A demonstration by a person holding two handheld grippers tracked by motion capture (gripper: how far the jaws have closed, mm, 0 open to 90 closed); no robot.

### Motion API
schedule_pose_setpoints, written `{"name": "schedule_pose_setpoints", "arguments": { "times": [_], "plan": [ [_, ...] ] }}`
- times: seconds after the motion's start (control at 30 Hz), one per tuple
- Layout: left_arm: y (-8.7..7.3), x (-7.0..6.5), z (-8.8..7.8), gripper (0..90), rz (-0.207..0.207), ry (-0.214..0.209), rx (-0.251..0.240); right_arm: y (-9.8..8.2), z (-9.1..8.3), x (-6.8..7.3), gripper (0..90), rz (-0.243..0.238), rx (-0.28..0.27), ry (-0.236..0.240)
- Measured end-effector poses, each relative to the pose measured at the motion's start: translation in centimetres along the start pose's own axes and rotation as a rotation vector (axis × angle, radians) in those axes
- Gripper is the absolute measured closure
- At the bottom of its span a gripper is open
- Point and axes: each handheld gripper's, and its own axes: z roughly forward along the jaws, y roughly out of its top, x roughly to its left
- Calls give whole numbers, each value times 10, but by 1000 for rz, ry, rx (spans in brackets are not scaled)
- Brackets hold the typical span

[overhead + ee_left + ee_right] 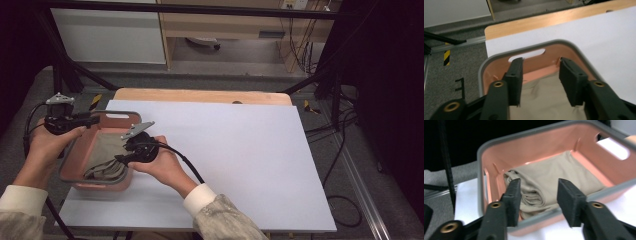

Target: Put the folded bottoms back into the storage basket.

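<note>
Looking at a pink basket (75,157) with a grey rim, sitting at the near-left corner of the white tabletop (240,150), with a beige cloth (549,182) bunched inside it.

We hold the left gripper (540,80) over the basket's far-left end, jaws parted, nothing between the pads; the cloth lies just below and beyond them, toward the basket's handle slot.

We hold the right gripper (537,200) at the basket's right wall, jaws also parted and gripping nothing. In the right gripper view the rolled, thickest end of the cloth lies straight ahead between the pads, just past the grey rim.

Key relation: the cloth's long axis seems to run along the basket's length, roughly across the right jaws' line of approach. The right gripper looks nearer to the rolled end, the left nearer to the flat end.

Our read: the next move is a dip over the rim to pinch the cloth, and rim clearance is the risk.
</note>
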Motion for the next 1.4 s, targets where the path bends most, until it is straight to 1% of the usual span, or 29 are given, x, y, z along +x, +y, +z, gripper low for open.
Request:
{"name": "schedule_pose_setpoints", "arguments": {
  "times": [0.03,0.1,0.13,0.2,0.23,0.27,0.33,0.43,0.47,0.5,0.57,0.6,0.67,0.73,0.8,0.83,0.97,1.07,1.1,1.2,1.33,1.4],
  "plan": [
    [1,-4,-1,509,5,-2,-9,0,-8,0,481,-7,-9,-15],
    [1,-11,-4,479,20,-4,-19,0,-23,1,377,-19,-24,-53],
    [1,-15,-5,471,33,-4,-21,0,-30,0,358,-27,-25,-71],
    [1,-22,-6,468,43,-4,-21,-2,-43,0,330,-52,-26,-108],
    [0,-24,-6,465,46,-6,-25,-3,-49,-2,318,-49,-31,-114],
    [0,-27,-6,463,49,-10,-18,-4,-55,-3,303,-41,-34,-121],
    [-2,-33,-6,453,57,-18,-9,-7,-65,-5,269,-40,-31,-135],
    [-5,-43,-7,430,61,-23,-10,-10,-79,-9,216,-26,-36,-155],
    [-6,-45,-7,421,63,-24,-10,-12,-85,-10,197,-22,-44,-171],
    [-6,-48,-8,413,67,-23,-13,-13,-88,-11,177,-21,-48,-178],
    [-7,-54,-10,393,73,-27,-24,-16,-96,-15,134,-1,-48,-189],
    [-7,-57,-12,381,75,-31,-28,-17,-99,-18,118,8,-49,-210],
    [-8,-63,-15,355,81,-33,-37,-21,-105,-22,87,13,-50,-235],
    [-8,-69,-16,327,88,-36,-46,-24,-109,-26,80,22,-51,-258],
    [-10,-76,-17,308,100,-32,-57,-26,-113,-30,77,27,-70,-280],
    [-11,-80,-17,284,107,-30,-60,-27,-115,-32,74,34,-76,-289],
    [-13,-97,-18,211,130,-36,-68,-30,-122,-39,62,63,-71,-315],
    [-16,-109,-19,176,144,-28,-81,-34,-129,-44,61,73,-76,-305],
    [-17,-112,-19,165,141,-29,-90,-35,-131,-45,60,75,-79,-302],
    [-23,-123,-19,137,133,-61,-102,-38,-139,-48,59,76,-79,-301],
    [-31,-135,-18,112,141,-64,-104,-43,-151,-54,71,79,-77,-319],
    [-36,-141,-16,110,132,-84,-106,-45,-157,-57,81,86,-84,-328]
  ]
}}
